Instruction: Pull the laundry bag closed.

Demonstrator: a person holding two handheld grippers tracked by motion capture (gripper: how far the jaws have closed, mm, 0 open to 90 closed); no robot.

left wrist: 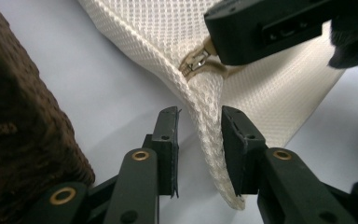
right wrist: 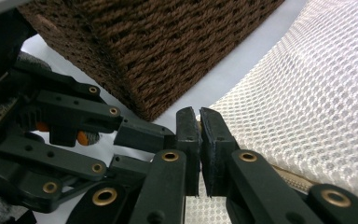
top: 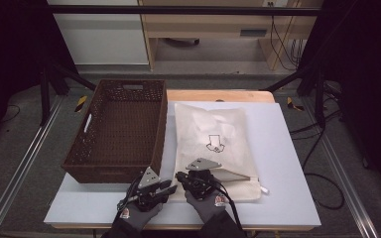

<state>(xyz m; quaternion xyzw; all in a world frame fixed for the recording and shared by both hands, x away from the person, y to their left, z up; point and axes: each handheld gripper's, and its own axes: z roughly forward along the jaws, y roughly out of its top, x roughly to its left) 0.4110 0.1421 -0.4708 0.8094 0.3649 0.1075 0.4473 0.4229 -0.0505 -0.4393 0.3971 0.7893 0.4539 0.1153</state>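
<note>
A white mesh zip bag (top: 213, 134) lies flat on the white board, and a dark wedge-shaped gap (top: 235, 175) shows along its near edge. Both grippers meet at its near left corner. My left gripper (left wrist: 199, 116) is open, and a raised fold of the bag's corner (left wrist: 207, 135) stands between its jaws without being pinched. My right gripper (right wrist: 199, 112) is shut on the metal zipper pull (left wrist: 195, 60), which runs into one of its fingers (left wrist: 261, 28). In the high view the left gripper (top: 171, 187) and right gripper (top: 179, 176) nearly touch.
A brown woven basket (top: 156, 144) stands empty on the left, its near right corner (right wrist: 158, 46) close beside both grippers. The white board (top: 287, 163) has bare room to the right of the bag. A black frame and cables surround the table.
</note>
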